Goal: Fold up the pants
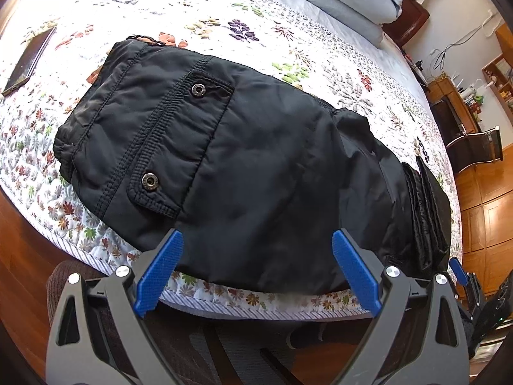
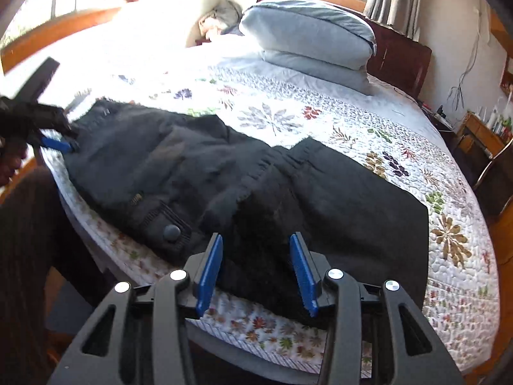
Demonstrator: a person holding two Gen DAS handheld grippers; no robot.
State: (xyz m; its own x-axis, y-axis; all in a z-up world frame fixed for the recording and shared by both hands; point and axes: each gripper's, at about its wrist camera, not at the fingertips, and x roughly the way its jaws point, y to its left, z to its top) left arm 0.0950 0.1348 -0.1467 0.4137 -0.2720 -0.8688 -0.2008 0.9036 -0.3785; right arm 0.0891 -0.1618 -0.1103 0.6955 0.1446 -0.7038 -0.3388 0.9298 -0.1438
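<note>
Left wrist view: left gripper (image 1: 256, 269) hovering with jaws spread wide, gripping nothing, over the near edge of the black pants (image 1: 231, 160) lying on the floral quilt (image 1: 288, 32) of the bed. Right wrist view: right gripper (image 2: 256, 272) likewise gaping, holding nothing, above the pants' near edge; grey pillows (image 2: 307, 35) stacked beyond

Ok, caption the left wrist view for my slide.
Open left gripper faces black pants lying on a floral quilt.
</note>
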